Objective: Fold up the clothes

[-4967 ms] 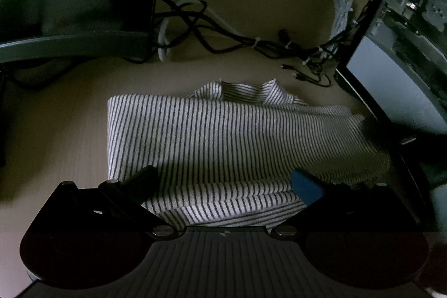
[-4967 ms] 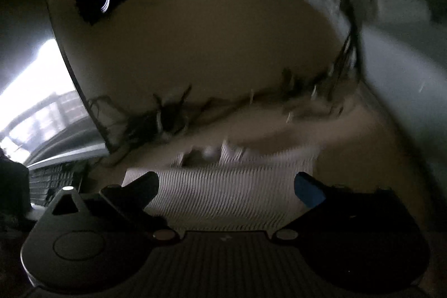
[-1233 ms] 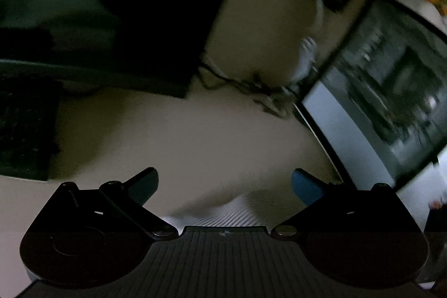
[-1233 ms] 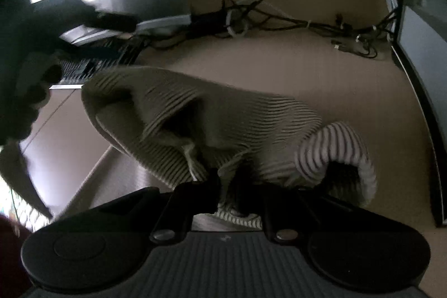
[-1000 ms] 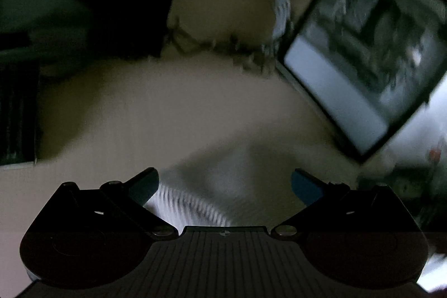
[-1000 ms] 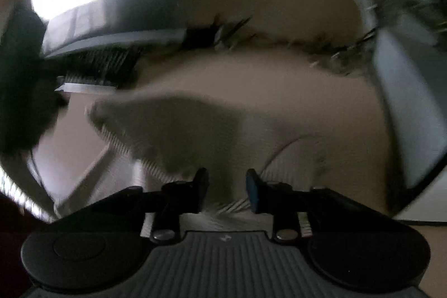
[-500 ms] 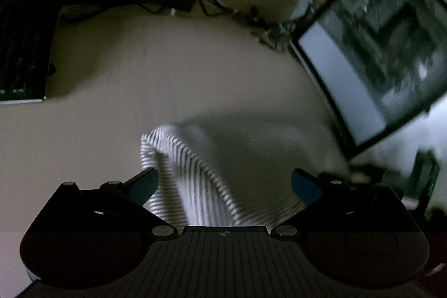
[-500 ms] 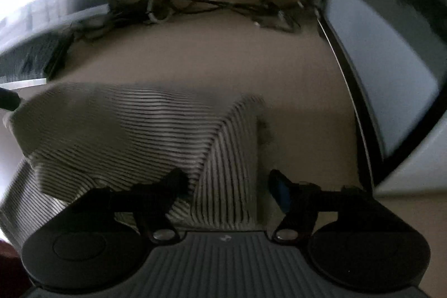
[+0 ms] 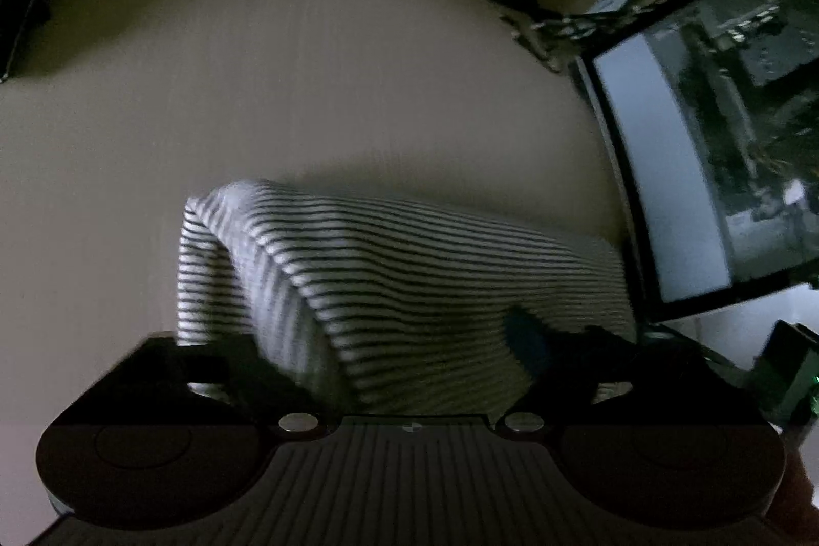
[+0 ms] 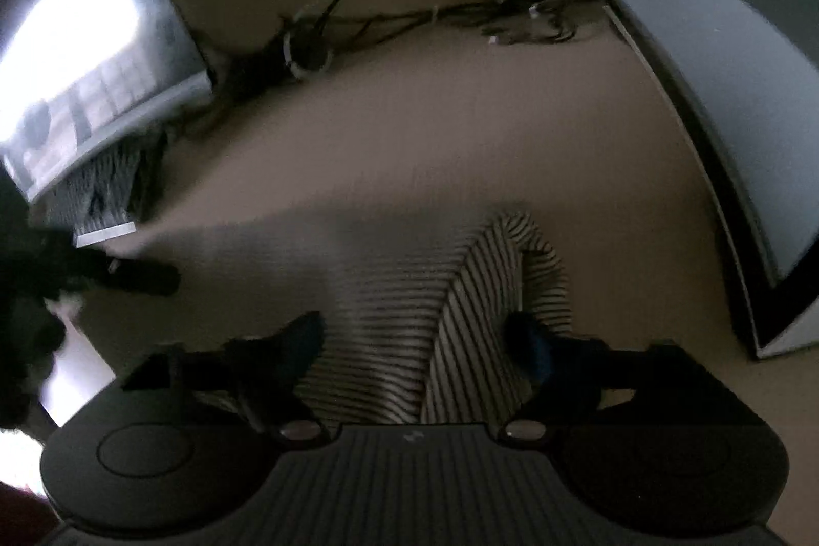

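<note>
A black-and-white striped garment (image 9: 409, 269) lies bunched on the beige desk (image 9: 307, 85), its left end humped up in a fold. My left gripper (image 9: 384, 341) is open right over it, fingers wide apart with cloth showing between them. In the right wrist view the same striped garment (image 10: 409, 331) sits close in front, one corner (image 10: 532, 249) curled upward. My right gripper (image 10: 419, 336) is open above it, its blue-padded fingertip (image 10: 532, 346) beside the curled corner. Neither gripper pinches any cloth.
A monitor (image 9: 716, 167) stands at the right, close to the garment's right end. A tangle of cables (image 10: 409, 19) runs along the back of the desk. A keyboard (image 10: 102, 188) and a bright screen (image 10: 77, 49) are at the left. A dark object (image 10: 138, 275) lies left of the garment.
The right gripper let go of the striped garment and its fingers spread wide. The garment dropped onto the desk in a bunched heap. Both grippers came down close over it.
</note>
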